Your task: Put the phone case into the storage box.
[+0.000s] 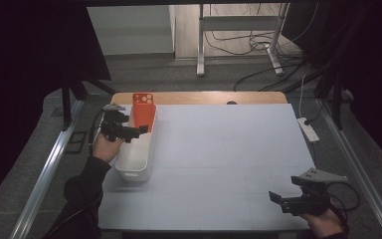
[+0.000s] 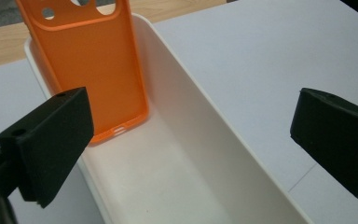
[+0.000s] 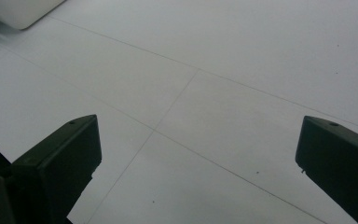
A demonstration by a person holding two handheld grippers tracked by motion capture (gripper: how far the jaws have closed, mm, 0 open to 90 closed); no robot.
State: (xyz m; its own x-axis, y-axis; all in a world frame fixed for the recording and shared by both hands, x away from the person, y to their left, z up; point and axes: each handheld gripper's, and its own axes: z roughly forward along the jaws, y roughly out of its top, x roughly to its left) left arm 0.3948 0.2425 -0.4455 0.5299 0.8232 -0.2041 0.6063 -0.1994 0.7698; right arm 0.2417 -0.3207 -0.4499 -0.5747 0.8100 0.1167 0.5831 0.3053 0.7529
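Orange phone case (image 1: 143,112), soft-looking, with camera cut-outs at the upper end. Stands on its short lower edge inside the long white bin (image 1: 146,157), at the far end, leaning back against the end wall. Open hollow side faces the near end. Bin sits lengthwise near the table's left edge.

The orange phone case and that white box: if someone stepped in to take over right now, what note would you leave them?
Left gripper: open, holding nothing, over the near part of the white box.
Right gripper: open, holding nothing, above bare table at the near right corner.
Orange phone case: stands tilted in the box's far end, leaning on the end wall, camera holes up.
Done: the case is in the box and released.
Left: probably nothing but pulling the left gripper clear; I can't tell whether more is planned.
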